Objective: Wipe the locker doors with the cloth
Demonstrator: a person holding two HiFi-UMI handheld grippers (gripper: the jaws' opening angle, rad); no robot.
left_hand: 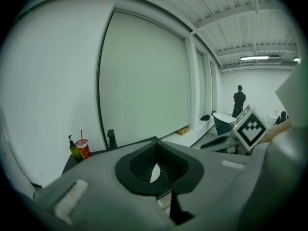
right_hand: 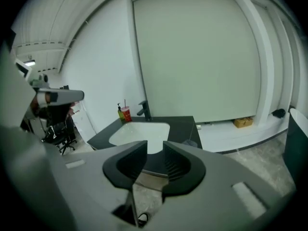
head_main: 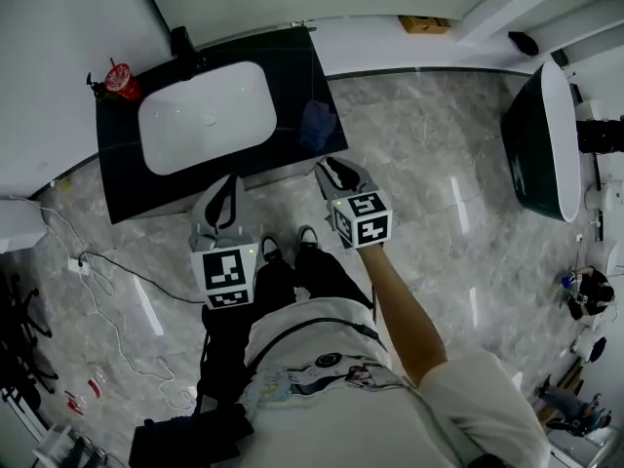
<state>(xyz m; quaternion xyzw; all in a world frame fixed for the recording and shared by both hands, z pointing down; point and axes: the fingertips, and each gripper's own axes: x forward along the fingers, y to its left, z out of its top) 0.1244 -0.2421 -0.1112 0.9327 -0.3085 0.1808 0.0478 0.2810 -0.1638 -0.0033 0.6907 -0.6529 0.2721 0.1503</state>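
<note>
A dark blue cloth [head_main: 317,125] lies on the right end of the black counter [head_main: 122,178], beside the white sink [head_main: 205,115]. In the right gripper view the cloth [right_hand: 190,142] sits at the counter's near right corner. My right gripper [head_main: 330,167] hovers just in front of that corner, a little short of the cloth; its jaws [right_hand: 154,146] stand open with nothing between them. My left gripper [head_main: 232,178] hangs before the counter's front edge, below the sink. Its fingertips [left_hand: 156,146] meet, and it holds nothing. No locker door can be made out for certain.
A red cup [head_main: 122,81] with a straw and a black faucet [head_main: 182,42] stand at the counter's back. A large pale panel [right_hand: 197,57] fills the wall behind. A black bathtub [head_main: 536,139] stands to the right, cables [head_main: 107,271] trail on the floor at left, and a person [left_hand: 238,100] stands far off.
</note>
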